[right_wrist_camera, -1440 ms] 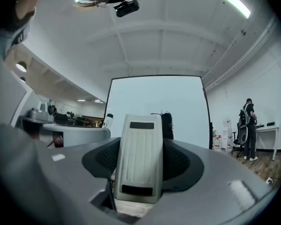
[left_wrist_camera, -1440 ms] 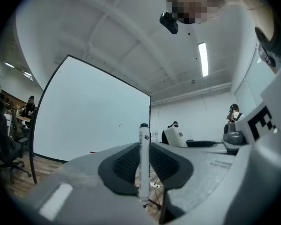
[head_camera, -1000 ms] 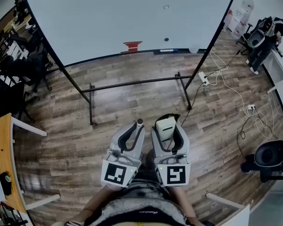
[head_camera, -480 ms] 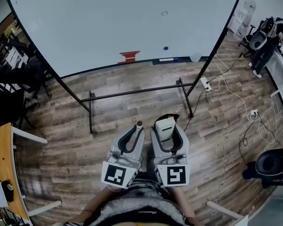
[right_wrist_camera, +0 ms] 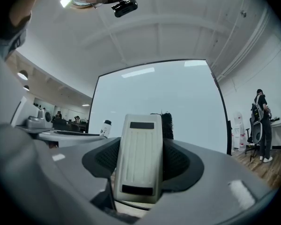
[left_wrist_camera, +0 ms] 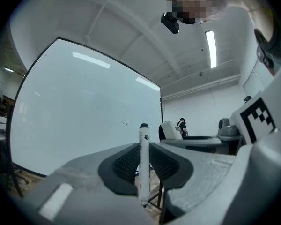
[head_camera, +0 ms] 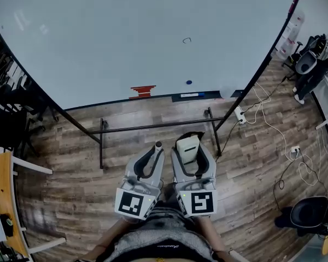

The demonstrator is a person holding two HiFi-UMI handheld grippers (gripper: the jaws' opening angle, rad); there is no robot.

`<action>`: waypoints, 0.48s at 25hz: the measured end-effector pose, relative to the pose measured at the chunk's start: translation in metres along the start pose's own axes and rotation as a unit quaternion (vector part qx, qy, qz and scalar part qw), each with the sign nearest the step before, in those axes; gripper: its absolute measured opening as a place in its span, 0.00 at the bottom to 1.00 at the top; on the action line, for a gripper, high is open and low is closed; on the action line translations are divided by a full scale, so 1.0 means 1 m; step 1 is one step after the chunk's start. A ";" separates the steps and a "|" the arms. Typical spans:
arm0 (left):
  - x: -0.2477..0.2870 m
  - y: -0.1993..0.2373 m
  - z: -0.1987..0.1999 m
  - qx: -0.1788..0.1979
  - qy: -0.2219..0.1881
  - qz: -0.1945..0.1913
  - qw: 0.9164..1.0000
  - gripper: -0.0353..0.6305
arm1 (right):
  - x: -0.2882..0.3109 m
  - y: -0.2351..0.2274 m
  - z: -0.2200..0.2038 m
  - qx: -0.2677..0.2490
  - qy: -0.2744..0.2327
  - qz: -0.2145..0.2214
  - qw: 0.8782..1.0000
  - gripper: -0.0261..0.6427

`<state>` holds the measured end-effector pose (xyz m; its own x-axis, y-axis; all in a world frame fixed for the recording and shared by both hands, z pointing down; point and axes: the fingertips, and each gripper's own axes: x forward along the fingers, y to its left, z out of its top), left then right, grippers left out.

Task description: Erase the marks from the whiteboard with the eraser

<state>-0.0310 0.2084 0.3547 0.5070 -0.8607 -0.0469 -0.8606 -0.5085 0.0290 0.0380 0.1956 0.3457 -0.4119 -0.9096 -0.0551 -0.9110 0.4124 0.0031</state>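
A large whiteboard point(head_camera: 126, 42) on a black stand fills the upper head view, with a small dark mark point(head_camera: 187, 40) and a blue dot point(head_camera: 189, 82) on it. The mark point(left_wrist_camera: 125, 124) also shows in the left gripper view. My right gripper point(head_camera: 189, 146) is shut on a white eraser point(head_camera: 187, 148), whose pale ribbed back point(right_wrist_camera: 139, 158) faces the camera with dark felt behind. My left gripper point(head_camera: 156, 148) is shut on a white marker point(left_wrist_camera: 143, 163) standing upright between the pads. Both grippers hang side by side in front of the board, well short of it.
The board's tray holds a red object point(head_camera: 142, 91) and a dark strip point(head_camera: 195, 96). The stand's black crossbar point(head_camera: 153, 126) and legs sit on the wood floor. A power strip and cables point(head_camera: 262, 113) lie right. A person point(right_wrist_camera: 262, 125) stands at right; a wooden desk point(head_camera: 0, 195) is at left.
The view has tilted up and closer to the board, so the whiteboard fills more of the head view. Both grippers keep their hold and stay side by side.
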 end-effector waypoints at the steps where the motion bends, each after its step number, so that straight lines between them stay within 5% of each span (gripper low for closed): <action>1: 0.011 0.001 0.001 0.000 0.000 0.004 1.000 0.16 | 0.008 -0.007 0.000 0.001 0.001 0.005 1.000 0.43; 12: 0.103 0.006 -0.004 0.007 0.007 0.025 1.000 0.16 | 0.068 -0.077 -0.006 0.006 0.012 0.029 0.999 0.42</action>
<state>0.0166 0.1167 0.3544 0.4635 -0.8855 -0.0318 -0.8856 -0.4641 0.0176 0.0801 0.1018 0.3481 -0.4644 -0.8851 -0.0317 -0.8854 0.4648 -0.0060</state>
